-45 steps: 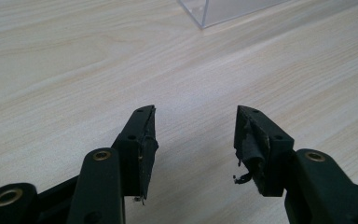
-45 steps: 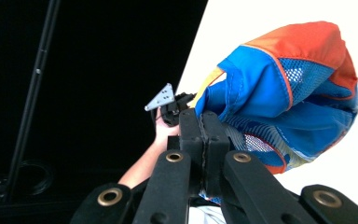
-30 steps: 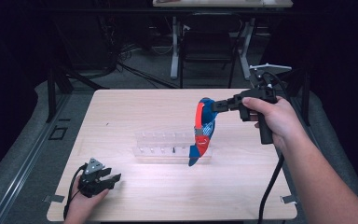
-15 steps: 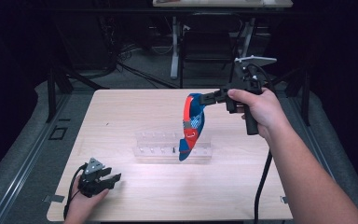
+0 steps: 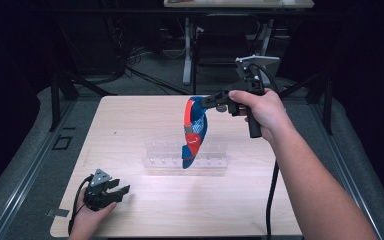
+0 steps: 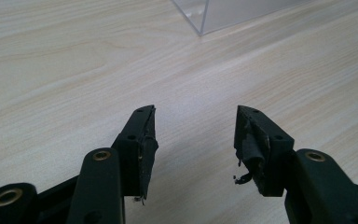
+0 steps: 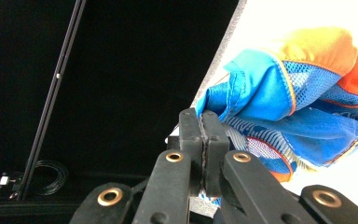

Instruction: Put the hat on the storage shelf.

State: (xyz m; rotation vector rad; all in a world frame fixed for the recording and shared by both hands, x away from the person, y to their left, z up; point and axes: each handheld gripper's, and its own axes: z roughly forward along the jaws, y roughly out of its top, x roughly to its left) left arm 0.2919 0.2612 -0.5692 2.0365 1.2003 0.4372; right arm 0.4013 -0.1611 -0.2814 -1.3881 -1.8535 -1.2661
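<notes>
Right gripper clamped on blue-and-red sock, hanging above clear rack, table centre. Sock lifted, not yet placed. Left gripper wide, empty, at 7 o'clock.

My right gripper is raised, forearm reaching in from the lower right, jaws pinched tight together and pointing left. My left gripper rests low at the near left, jaws spread apart, hand behind it
</notes>
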